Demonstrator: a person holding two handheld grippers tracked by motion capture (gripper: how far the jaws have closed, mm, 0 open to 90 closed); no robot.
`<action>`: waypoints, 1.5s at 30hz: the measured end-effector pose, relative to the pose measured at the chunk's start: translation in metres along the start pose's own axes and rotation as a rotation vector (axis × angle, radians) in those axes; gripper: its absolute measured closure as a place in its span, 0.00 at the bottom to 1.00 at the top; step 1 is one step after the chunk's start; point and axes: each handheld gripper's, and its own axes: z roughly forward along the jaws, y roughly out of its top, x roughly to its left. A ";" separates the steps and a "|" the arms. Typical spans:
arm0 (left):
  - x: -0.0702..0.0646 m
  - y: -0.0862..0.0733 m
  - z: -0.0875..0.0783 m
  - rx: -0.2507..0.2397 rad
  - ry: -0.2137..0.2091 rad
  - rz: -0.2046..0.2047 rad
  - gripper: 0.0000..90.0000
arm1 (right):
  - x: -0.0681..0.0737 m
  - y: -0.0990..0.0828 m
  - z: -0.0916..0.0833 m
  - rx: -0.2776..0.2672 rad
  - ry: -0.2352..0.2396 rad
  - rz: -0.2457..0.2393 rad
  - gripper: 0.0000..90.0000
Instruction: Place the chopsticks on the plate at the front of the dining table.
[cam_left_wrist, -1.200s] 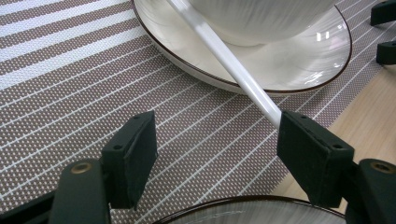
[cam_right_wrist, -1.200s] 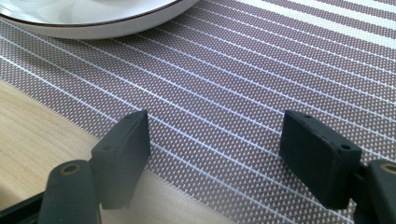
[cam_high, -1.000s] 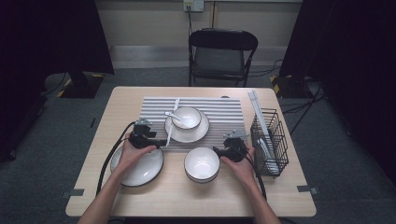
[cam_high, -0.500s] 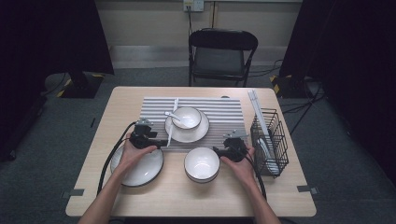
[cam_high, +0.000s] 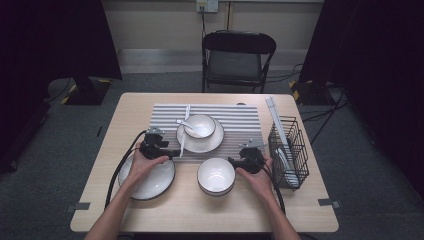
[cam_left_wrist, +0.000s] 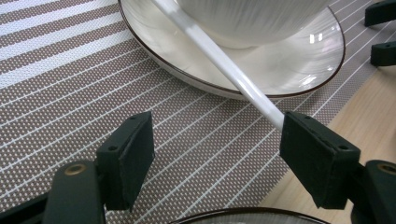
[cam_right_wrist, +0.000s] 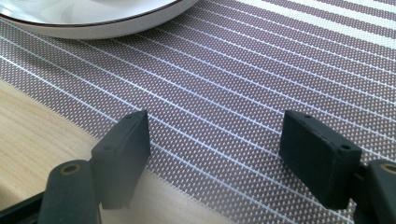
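Nothing on the desk has shifted since the earlier frames; both hands have held their place, though the left tool has just been opening, its jaws wide and holding nothing. Its white chopstick ends at one jaw, leaning on the plate ahead, apparently just released. Further right, the right tool is wide open and empty over the striped mat.
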 end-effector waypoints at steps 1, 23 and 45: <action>0.000 0.000 0.000 0.001 0.000 0.001 0.29 | 0.000 0.000 0.000 -0.001 0.000 -0.001 0.27; -0.001 0.001 0.001 -0.003 0.003 0.009 0.24 | 0.000 0.000 0.000 0.000 -0.001 0.001 0.27; -0.011 -0.008 -0.019 -0.003 0.015 0.042 0.19 | 0.000 0.000 0.000 0.000 -0.002 0.003 0.27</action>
